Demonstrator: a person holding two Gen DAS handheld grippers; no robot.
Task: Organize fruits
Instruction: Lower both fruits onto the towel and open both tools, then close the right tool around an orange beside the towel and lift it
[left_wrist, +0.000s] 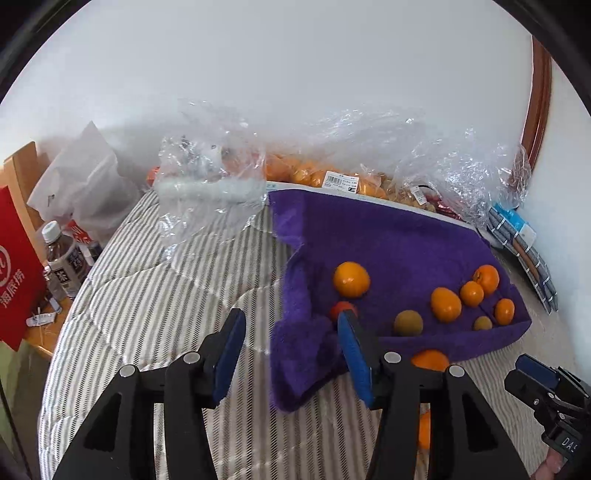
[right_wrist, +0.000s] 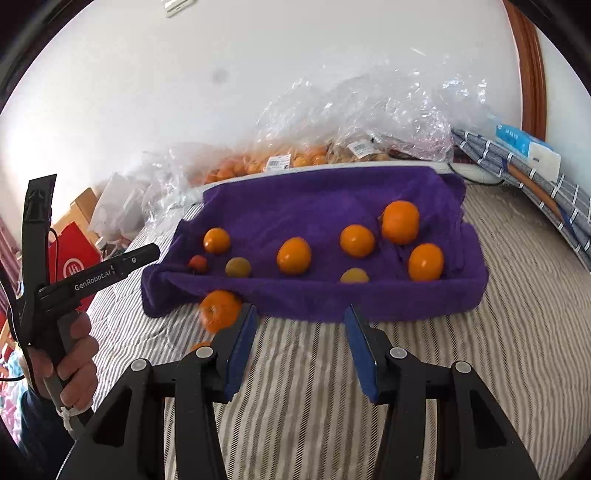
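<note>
Home bedroom, I'd say. I see bed with striped quilt (right_wrist: 369, 369), plain white wall (left_wrist: 295, 74) behind. At 12 o'clock, supermarket produce bags (right_wrist: 351, 122) with price labels. At 9 o'clock, wooden side table (left_wrist: 40, 336) crowded with drink bottle (left_wrist: 61, 254), red paper bag (left_wrist: 18, 273). At 2 o'clock, wooden frame (left_wrist: 537, 110), folded checked cloth (right_wrist: 535, 181).

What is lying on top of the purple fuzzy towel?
On the purple fuzzy towel lie six orange fruits, two dull yellow-green ones and one small red one. Whatever the towel covers is hidden.
</note>
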